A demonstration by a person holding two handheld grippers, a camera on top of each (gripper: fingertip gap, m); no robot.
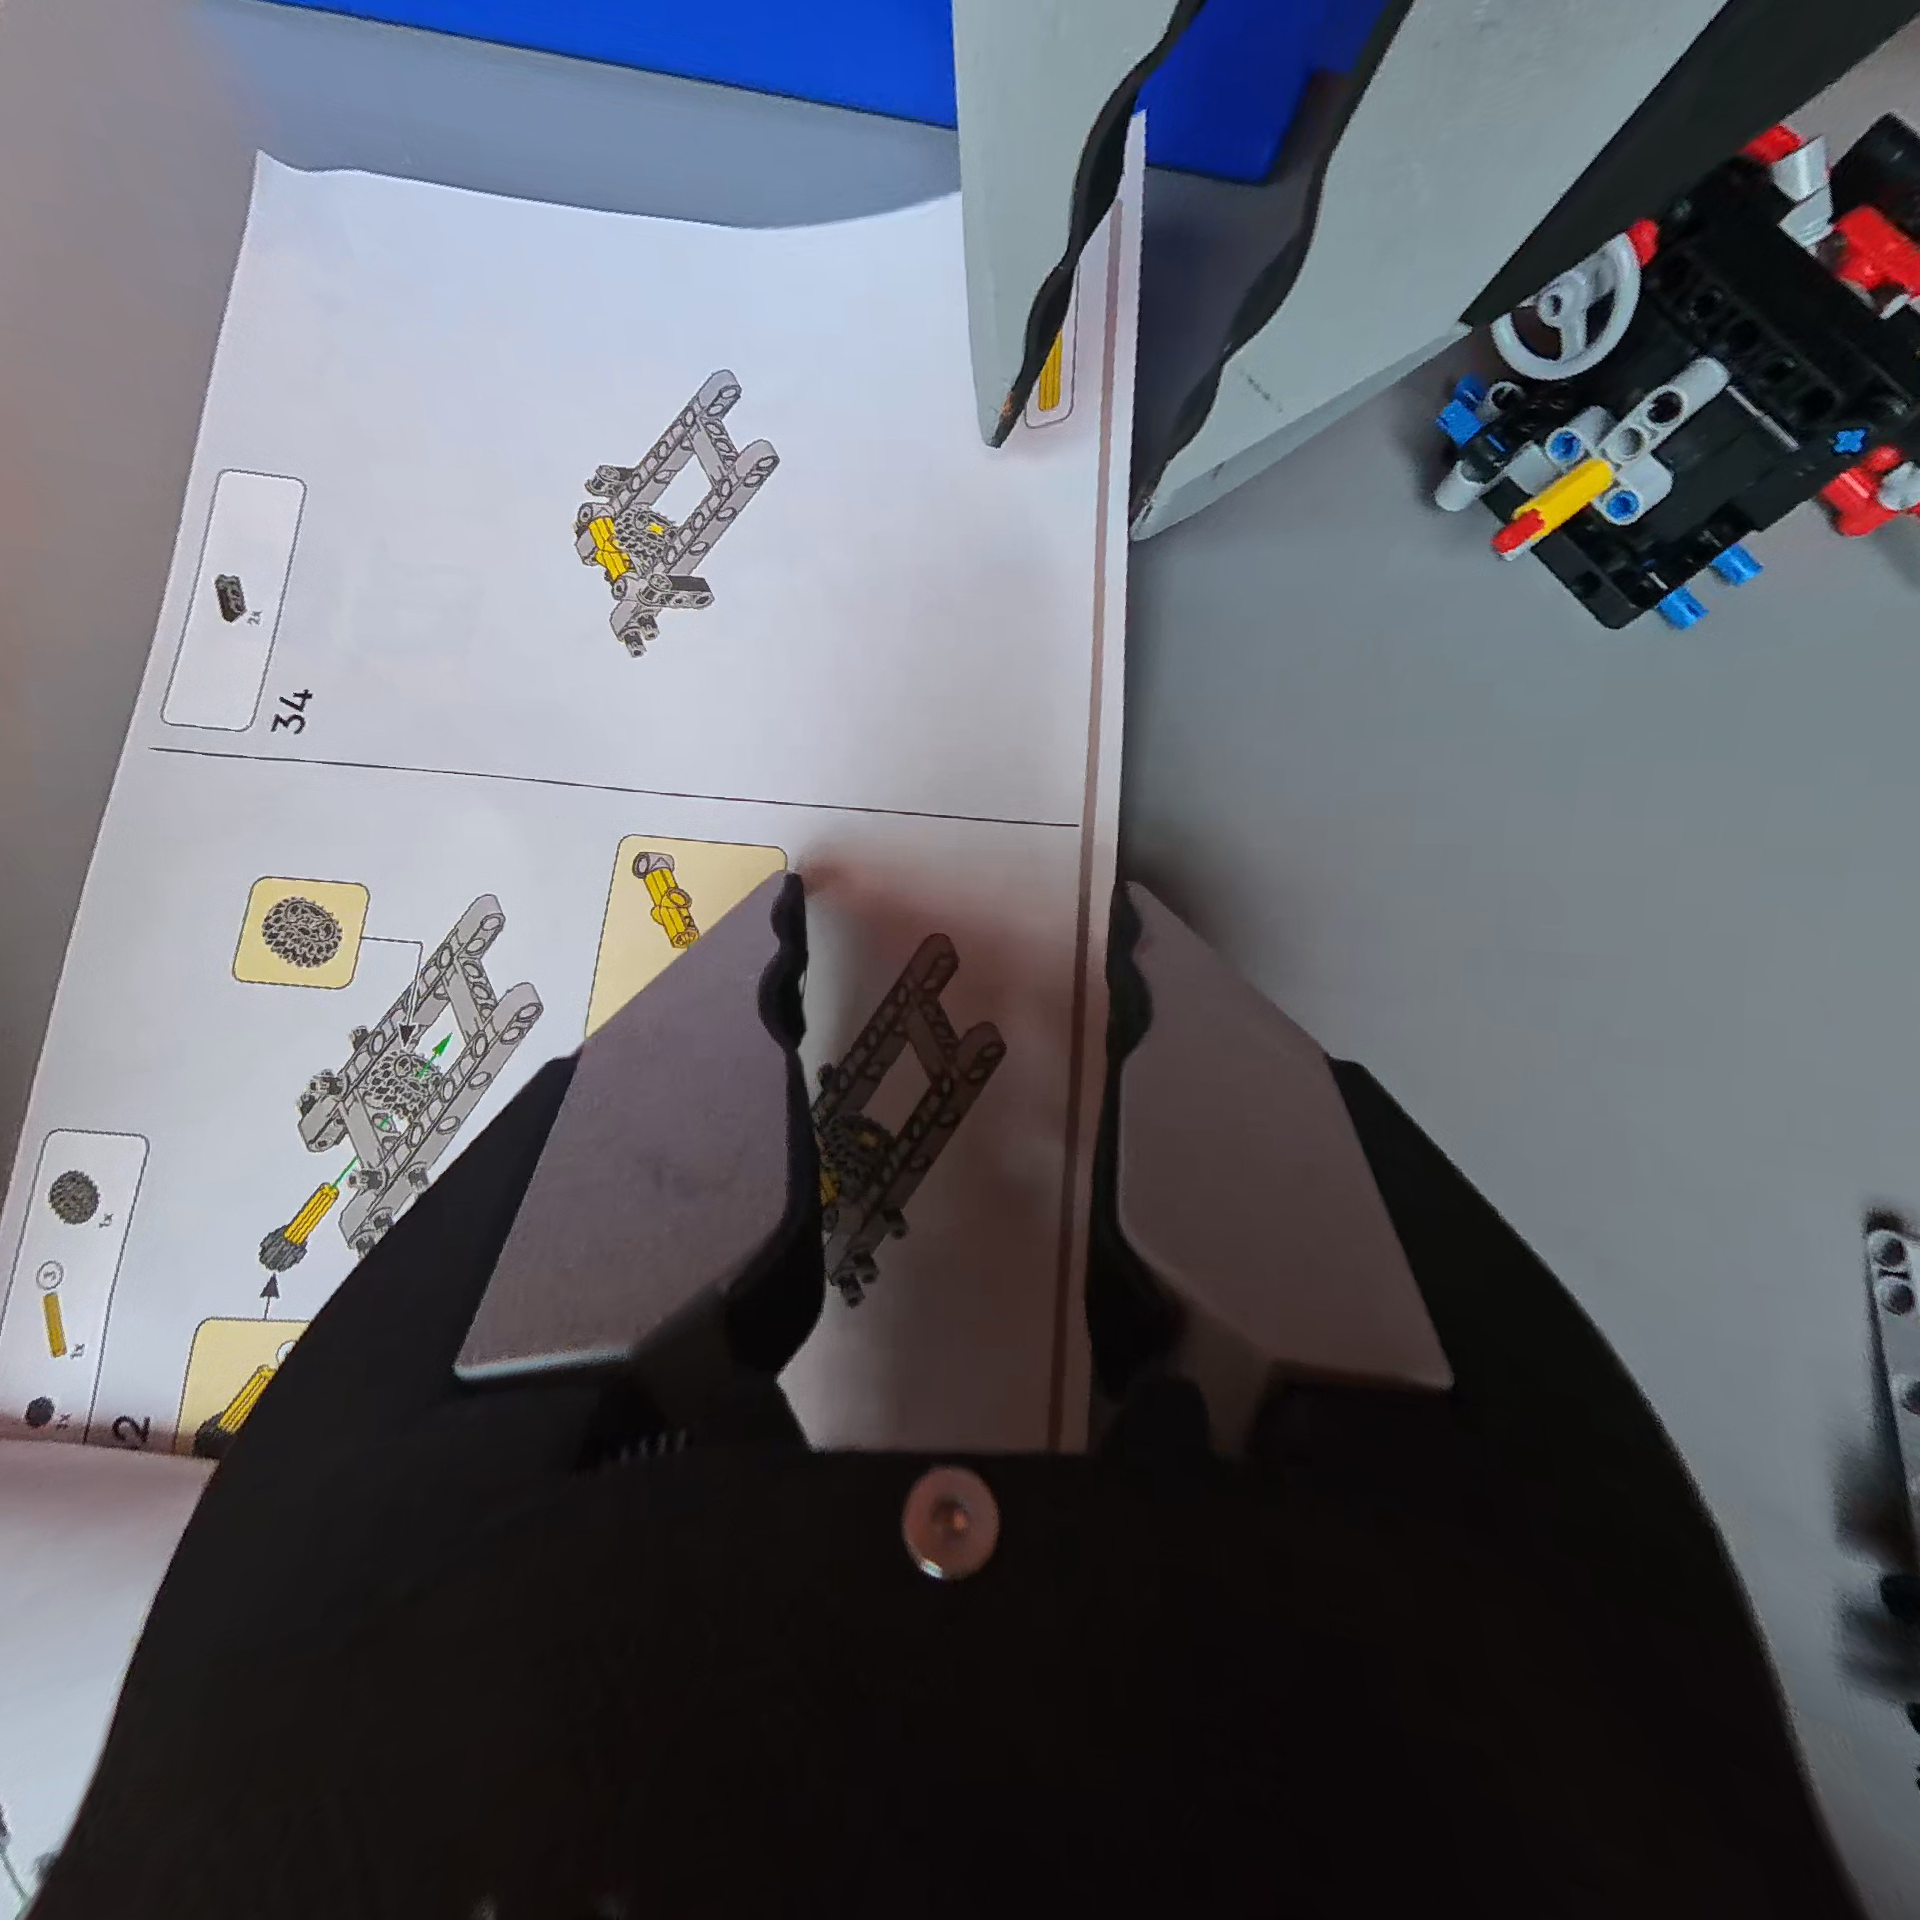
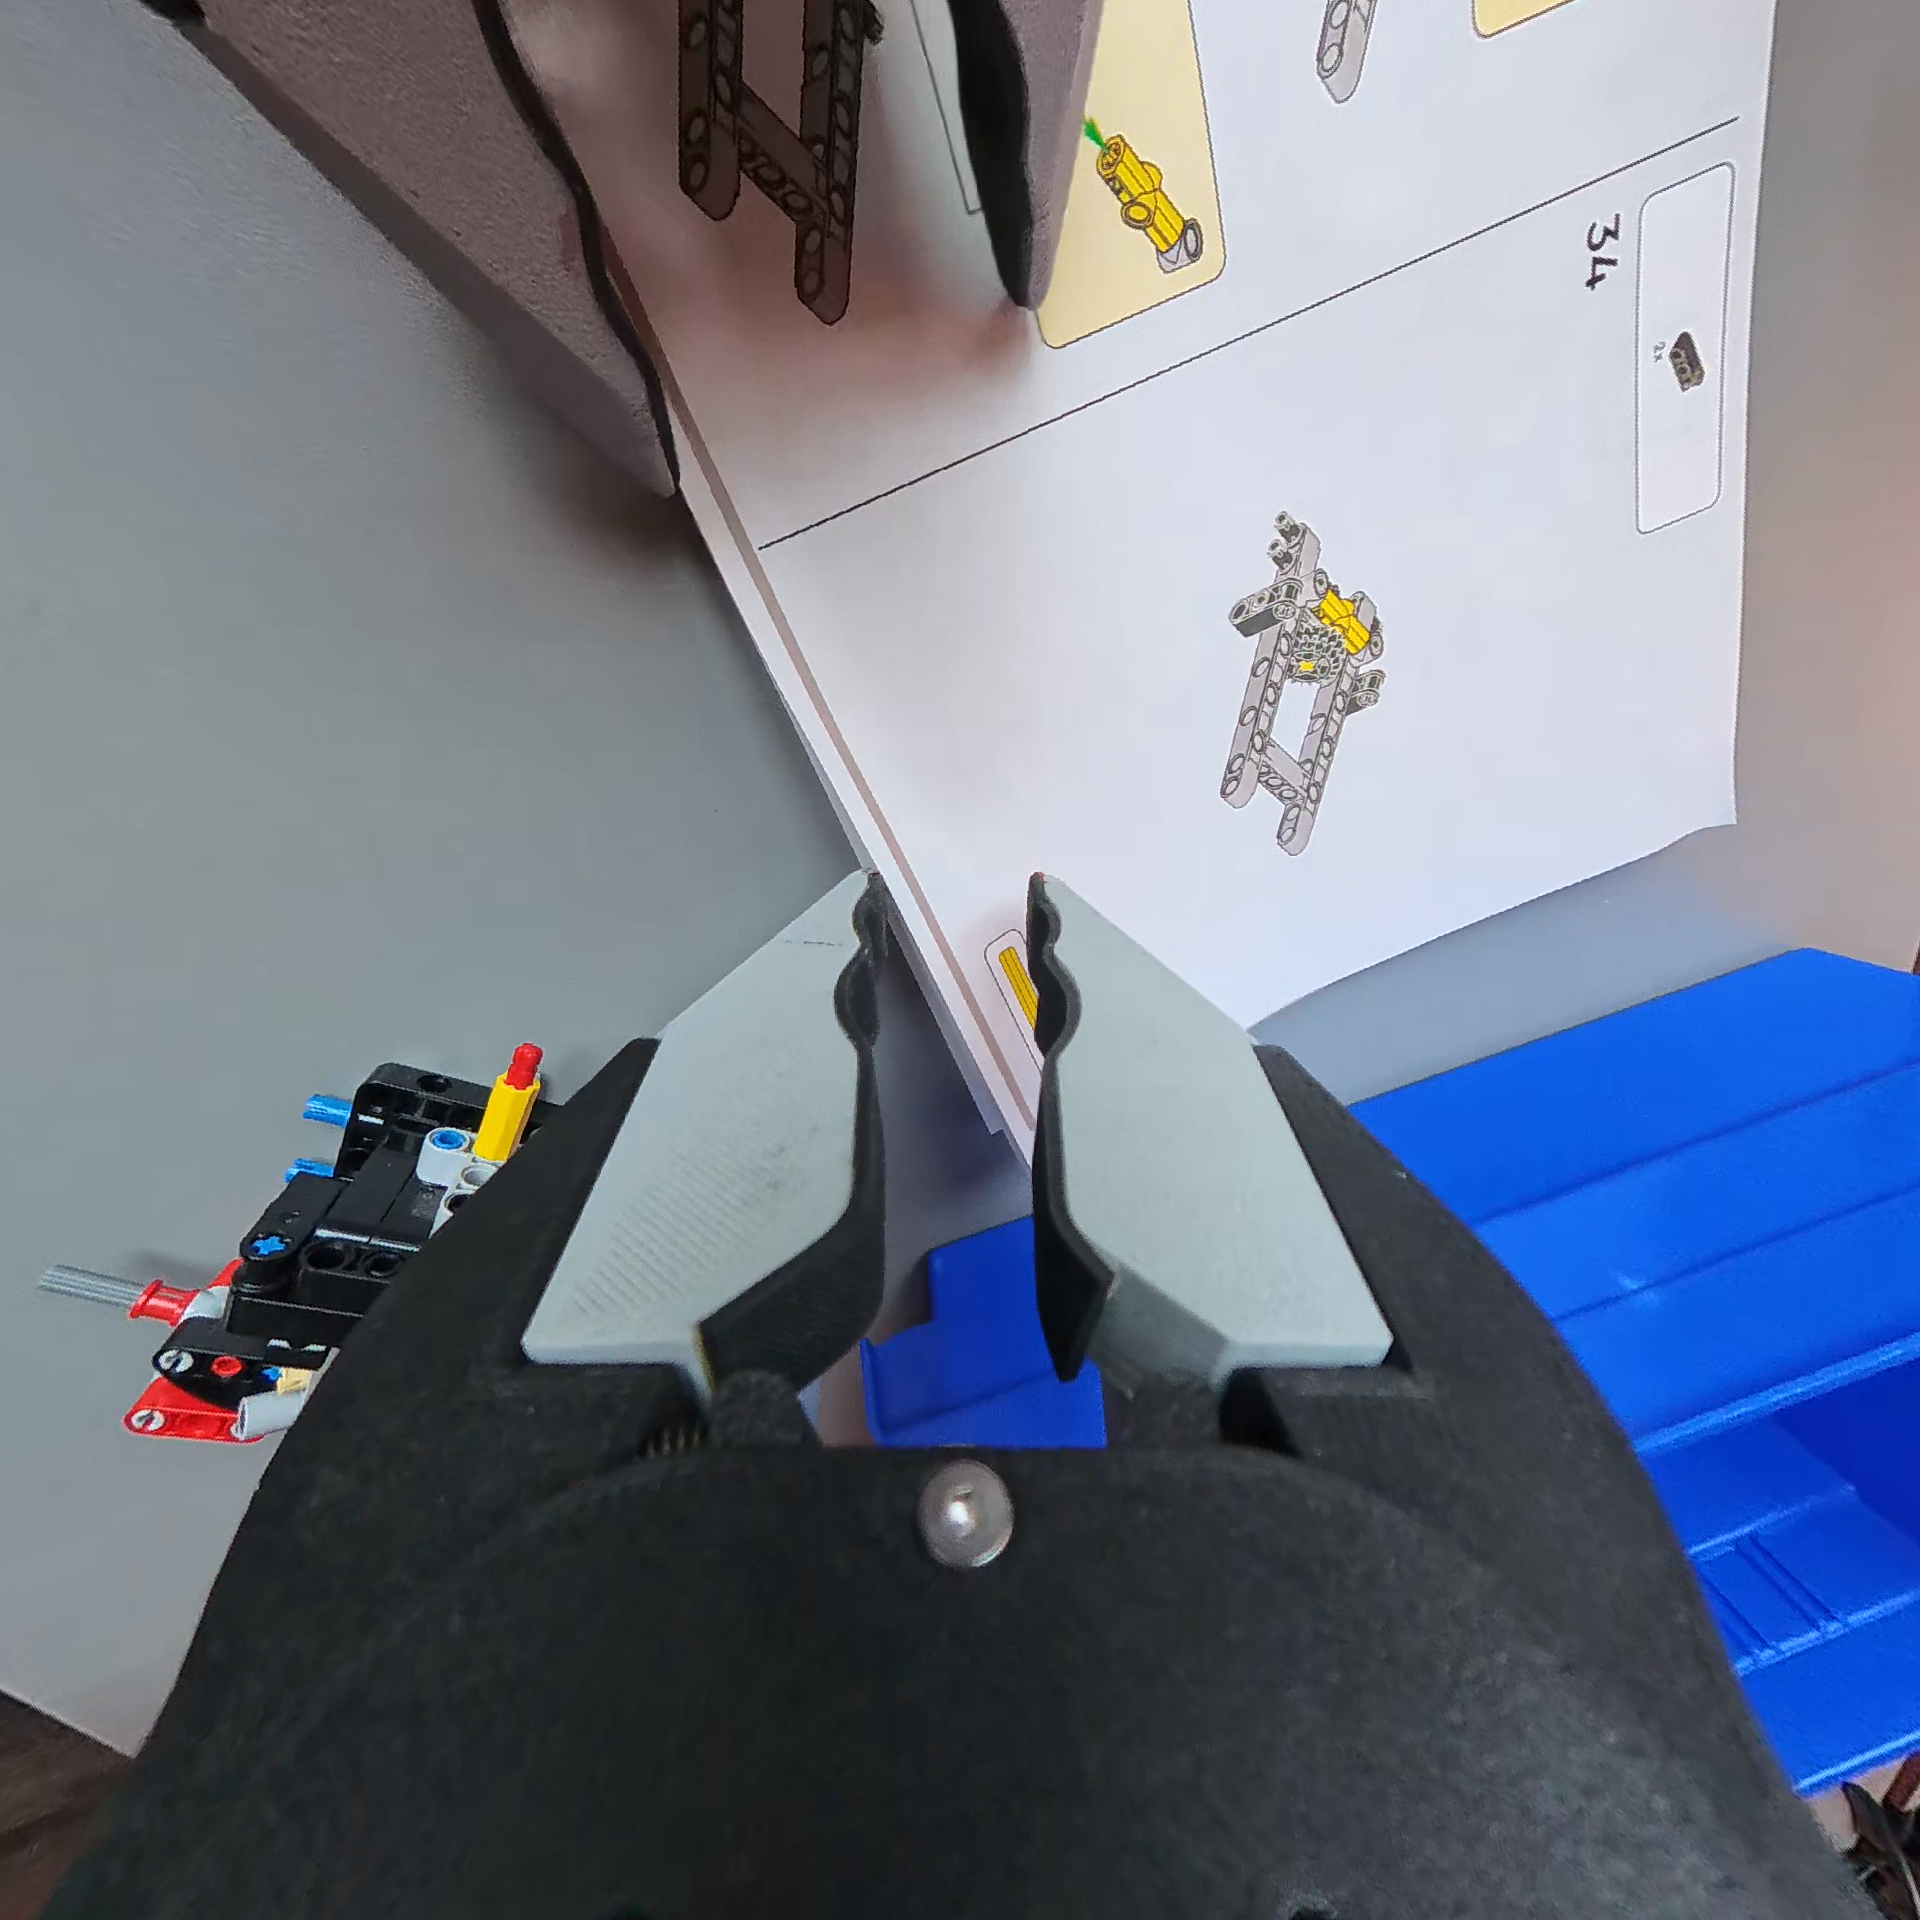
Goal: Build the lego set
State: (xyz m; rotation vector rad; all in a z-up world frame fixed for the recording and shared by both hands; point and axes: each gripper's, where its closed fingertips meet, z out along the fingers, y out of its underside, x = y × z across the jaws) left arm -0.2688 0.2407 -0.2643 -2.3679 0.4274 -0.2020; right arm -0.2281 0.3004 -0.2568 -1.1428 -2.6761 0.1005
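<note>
An open instruction booklet [image 1: 623, 312] lies on the grey table, its page showing build steps. My left gripper [image 1: 961, 888] is open and empty, with its fingers either side of the booklet's right edge. My right gripper [image 2: 956, 883] is open, and the far corner of the same page edge runs between its fingers; I cannot tell if it touches the paper. Each gripper shows in the other's view, the right [image 1: 1070, 478] and the left [image 2: 847, 390]. A part-built black, red, blue and yellow lego assembly [image 1: 1704, 416] sits on the table beside the booklet [image 2: 1351, 468], also in the right wrist view [image 2: 343, 1236].
A blue plastic bin [image 2: 1662, 1195] stands at the booklet's far end and also shows in the left wrist view [image 1: 727, 52]. A blurred grey lego piece [image 1: 1896, 1309] lies at the right edge. Bare grey table [image 1: 1455, 935] lies between booklet and assembly. One gripper's finger ends stand about 8 cm off the other's. The left tips stand about 15 cm off the blurred grey lego piece [image 1: 1896, 1309].
</note>
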